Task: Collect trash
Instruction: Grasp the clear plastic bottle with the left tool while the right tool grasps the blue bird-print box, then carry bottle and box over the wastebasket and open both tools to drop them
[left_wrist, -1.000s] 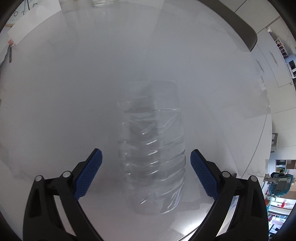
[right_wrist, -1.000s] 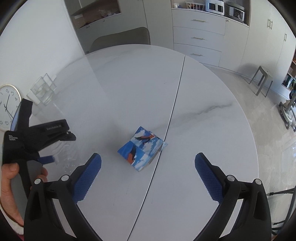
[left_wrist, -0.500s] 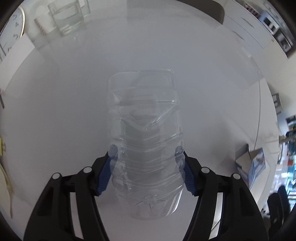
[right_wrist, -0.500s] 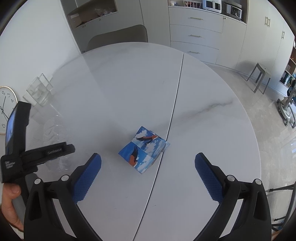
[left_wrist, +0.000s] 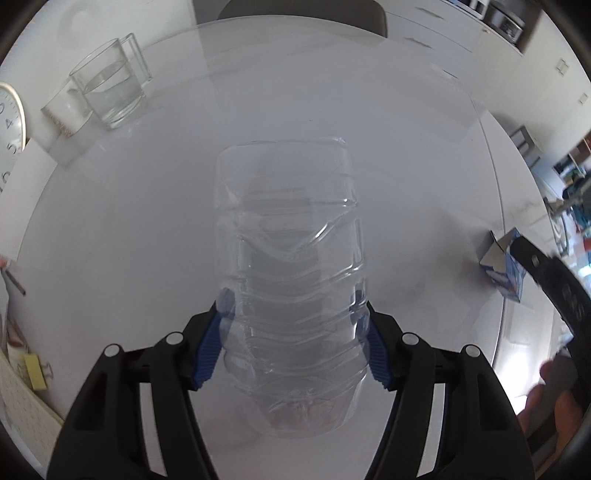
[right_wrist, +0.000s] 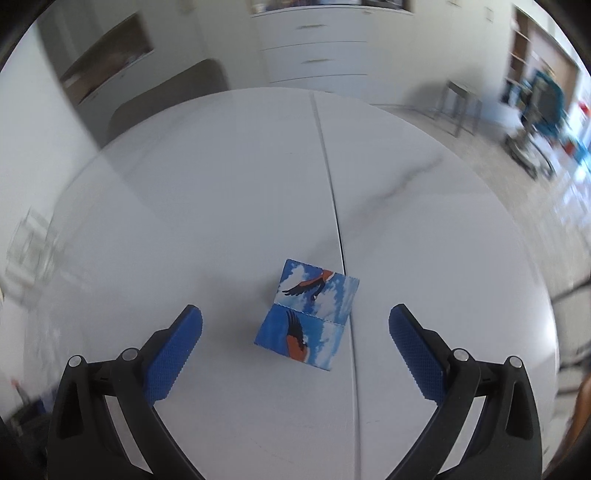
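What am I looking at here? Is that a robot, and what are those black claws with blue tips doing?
There is no robot. A person holds a hand-operated claw in each hand, and each claw carries a wide-angle camera looking along its two fingers, so each picture is one claw's own view. In the left claw's picture, the left gripper is squeezed shut on a crumpled clear plastic bottle. A glass of water stands further back on the white table. In the right claw's picture, the right gripper hangs open above a small blue box printed with birds, which lies on the table's seam.
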